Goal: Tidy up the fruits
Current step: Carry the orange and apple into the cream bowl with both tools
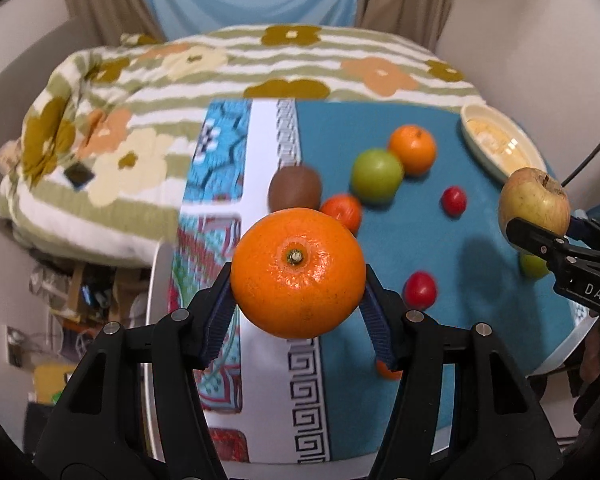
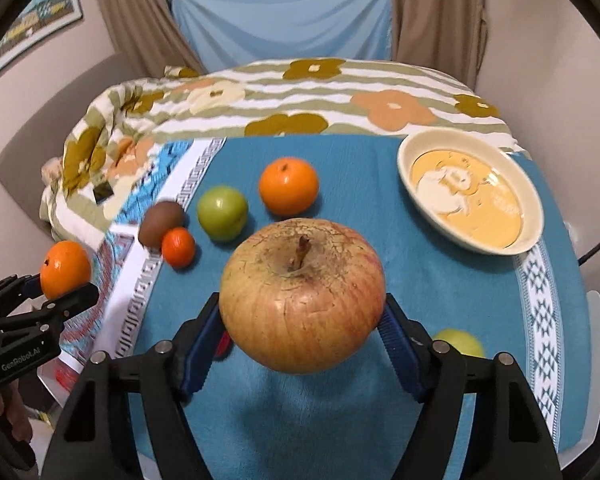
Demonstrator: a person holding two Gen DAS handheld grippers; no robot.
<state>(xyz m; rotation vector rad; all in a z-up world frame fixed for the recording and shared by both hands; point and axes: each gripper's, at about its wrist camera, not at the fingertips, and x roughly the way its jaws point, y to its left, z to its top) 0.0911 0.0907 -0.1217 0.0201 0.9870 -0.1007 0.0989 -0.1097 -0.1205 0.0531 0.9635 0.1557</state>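
My left gripper (image 1: 299,280) is shut on a large orange (image 1: 298,272), held above the patterned edge of the teal tablecloth (image 1: 460,340). My right gripper (image 2: 302,308) is shut on a yellow-red apple (image 2: 302,296), stem up, lifted over the cloth, where its shadow falls. Each gripper shows at the edge of the other wrist view, with the apple (image 1: 534,200) and the orange (image 2: 65,269) in its grip. On the cloth lie another orange (image 2: 289,186), a green apple (image 2: 222,218), a kiwi (image 2: 161,223) and a small tangerine (image 2: 178,253).
A cream bowl (image 2: 448,135) with a yellow picture inside stands at the far right. Two small red fruits (image 1: 454,200) (image 1: 420,290) and a small green fruit (image 2: 458,342) lie near the grippers. A flowered blanket (image 2: 300,92) lies beyond the table. The table's rim drops off at the left.
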